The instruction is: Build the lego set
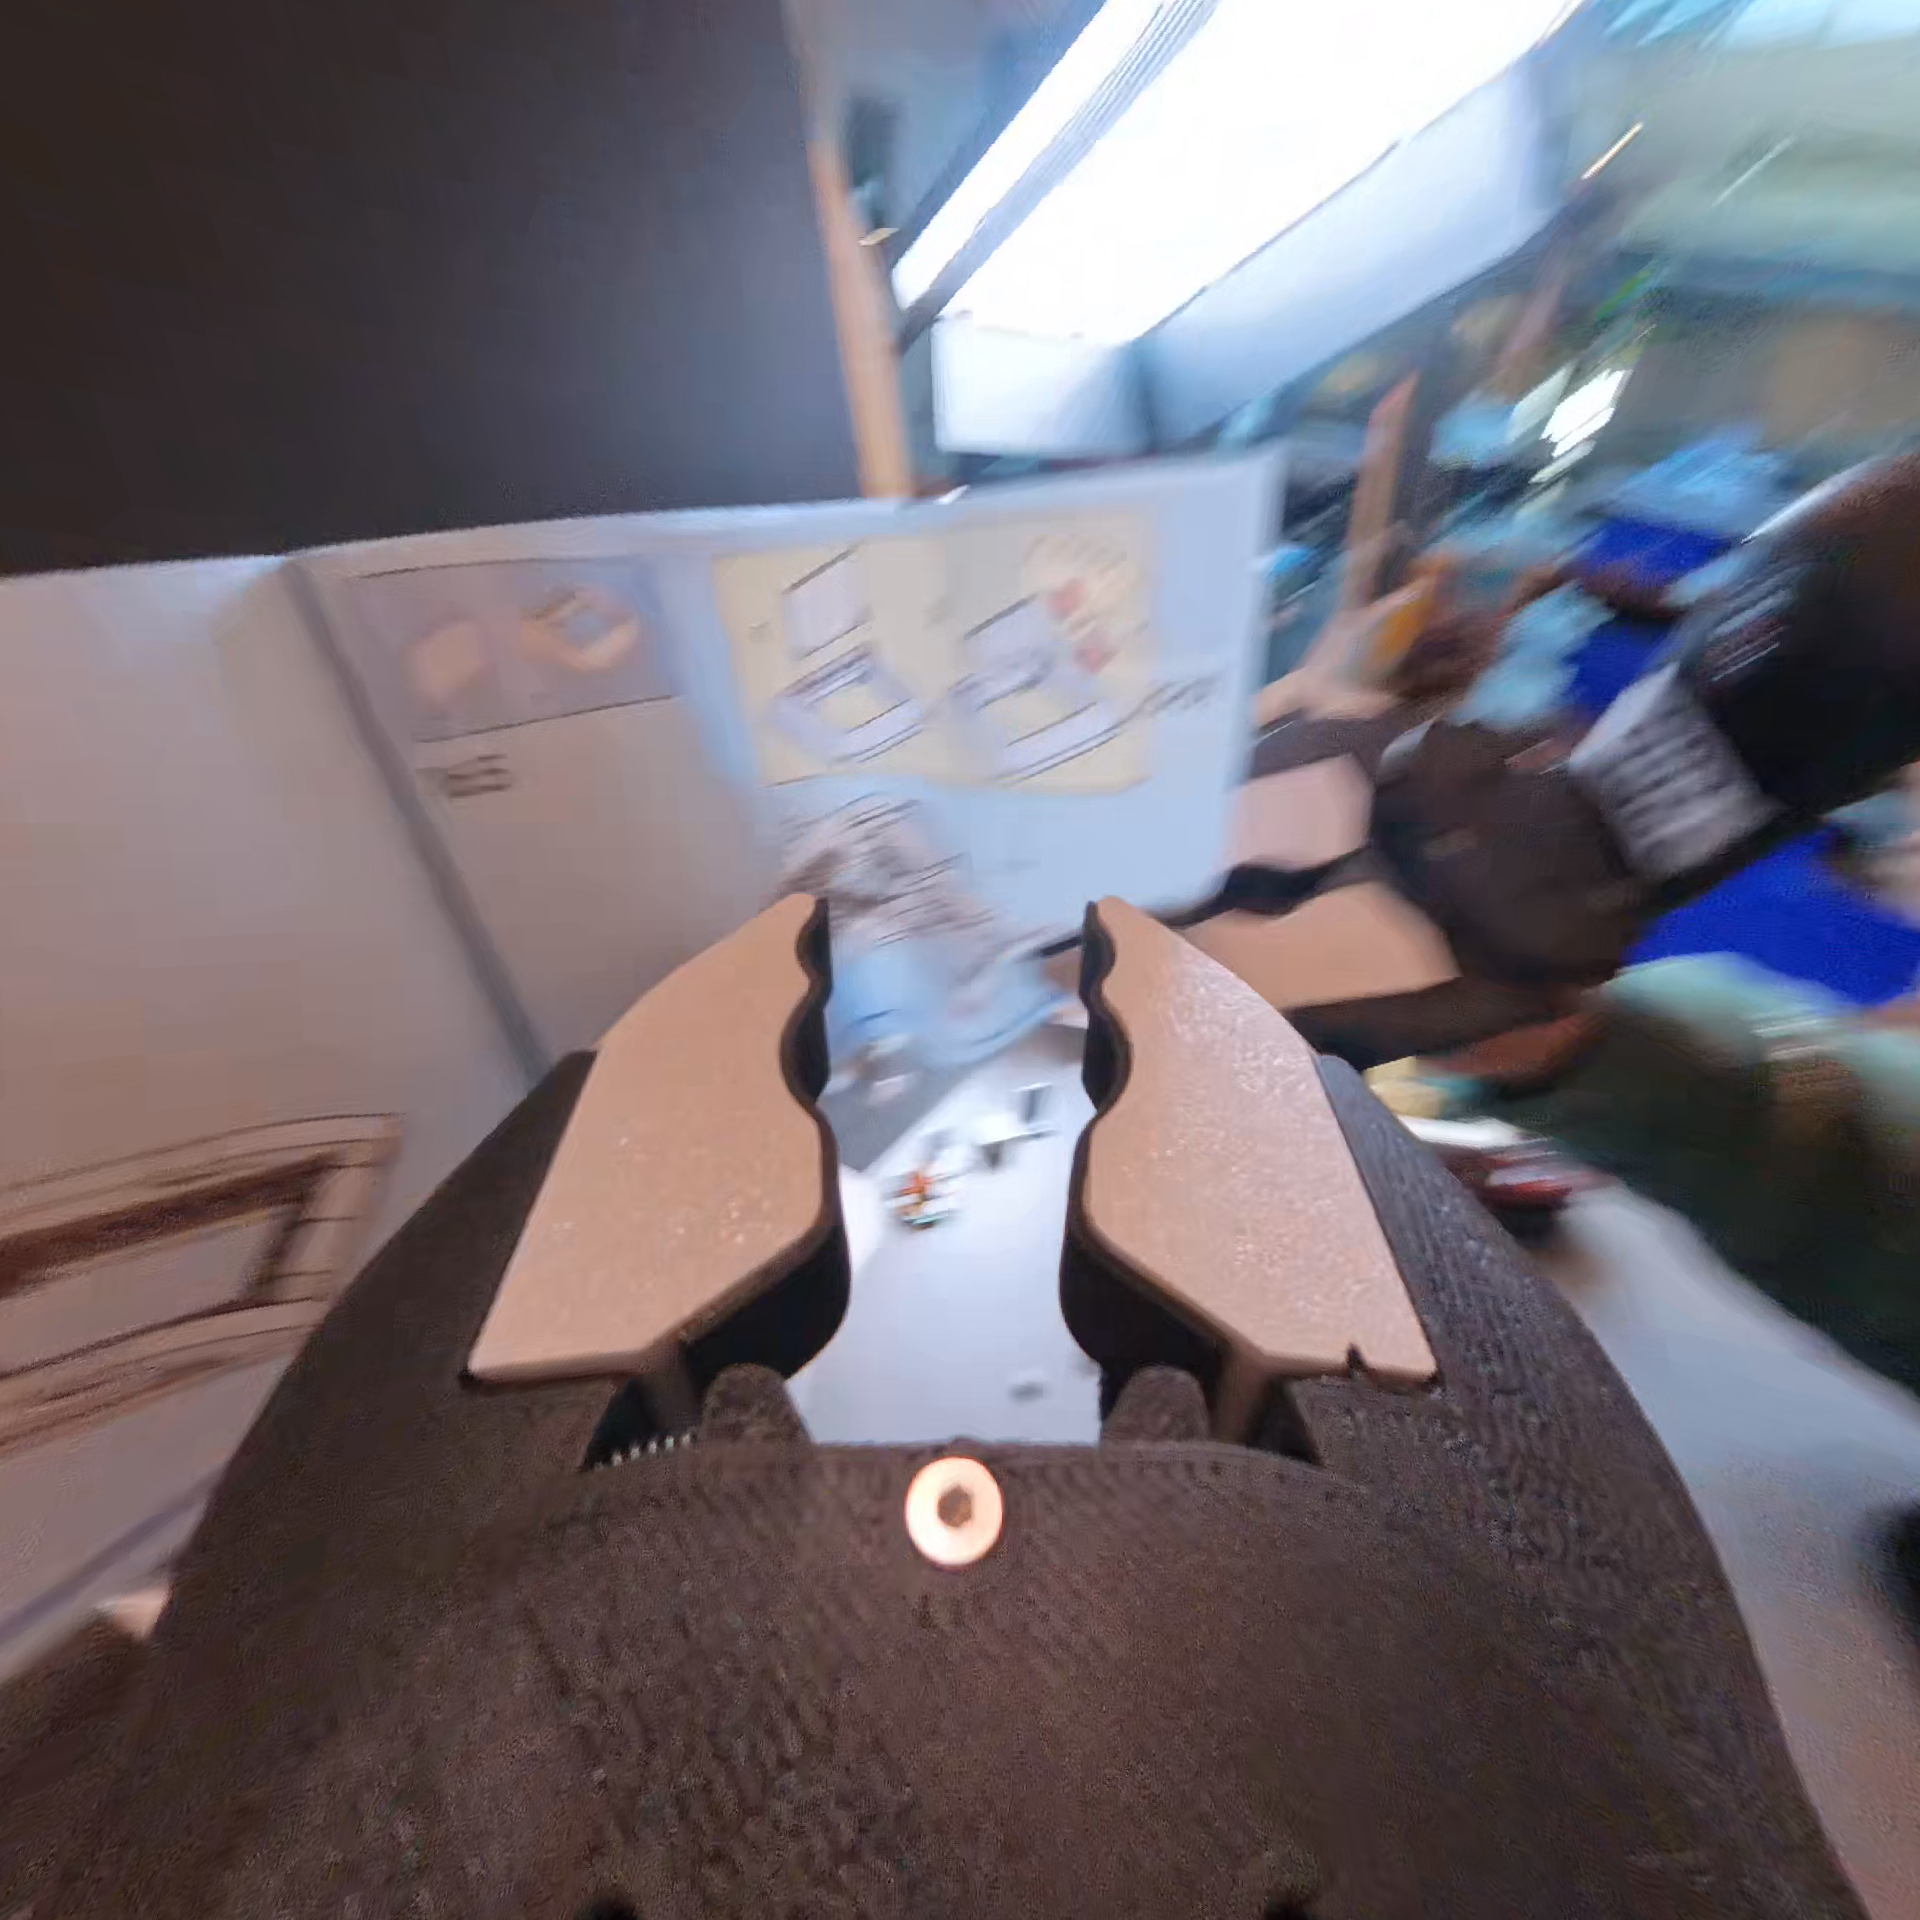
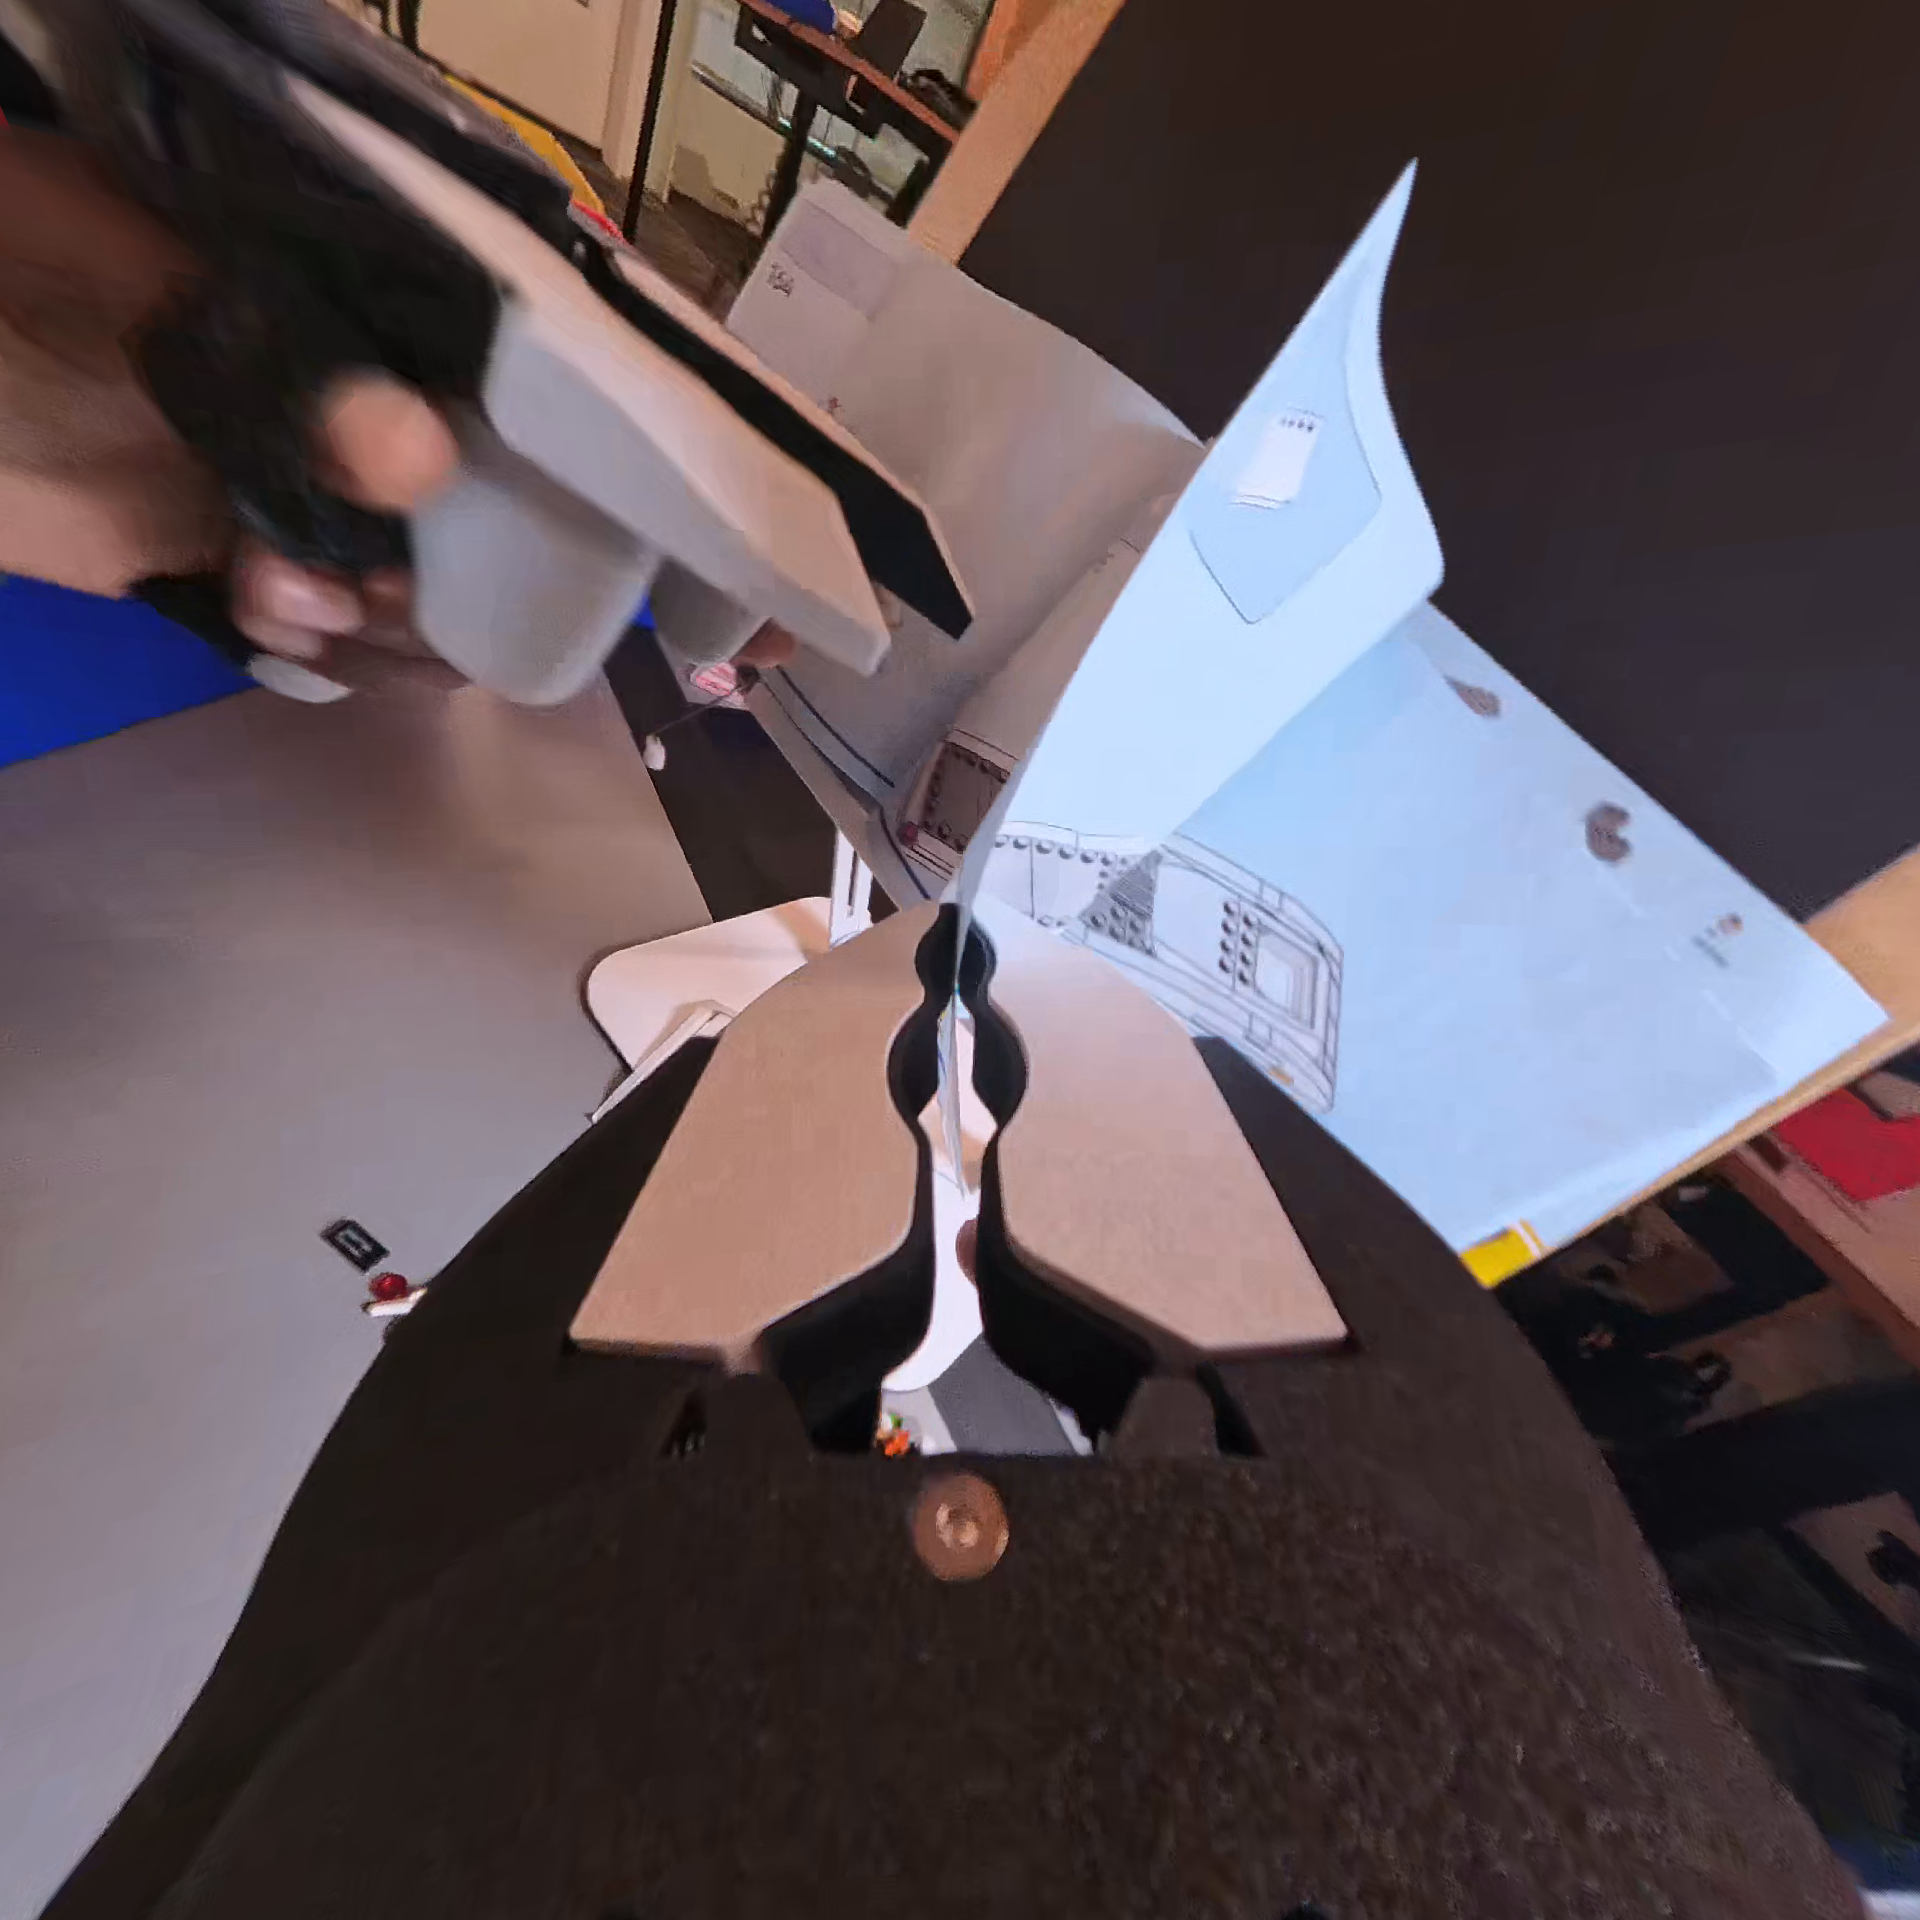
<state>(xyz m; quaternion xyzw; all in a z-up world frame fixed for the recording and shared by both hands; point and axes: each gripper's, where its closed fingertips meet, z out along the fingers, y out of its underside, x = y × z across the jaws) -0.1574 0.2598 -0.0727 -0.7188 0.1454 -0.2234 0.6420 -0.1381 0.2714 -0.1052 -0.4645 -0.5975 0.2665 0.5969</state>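
Right gripper [image 2: 951, 966] is clenched on a page [image 2: 1226, 582] of an open booklet [image 2: 1538, 935]: the pale-blue sheet's lower edge runs straight into the slot between its fingers [image 2: 790, 1122], pads pinching it from both sides, and the sheet stands up and curls ahead and to the right of the tips. The rest of the booklet lies propped open just beyond the tips, line drawings of a brick model on the facing page, a white stand [image 2: 707, 987] under it just left of the tips. Judging by that, this looks like mid page-turn, sheet lifted but not laid over; a thin sheet held near one edge could tear or slip if pulled hard. Left gripper [image 1: 956, 925] is released, jaws clearly apart with nothing between them; the booklet [image 1: 935, 665] sits ahead of its tips, heavily blurred, not touching as far as I can tell. In the right view the left gripper [image 2: 914, 582] hangs up and to the left of the page, near it, apart. Grey table [image 2: 260, 987] spreads to the left, small bricks [image 2: 390, 1288] on it beside the right gripper's body.
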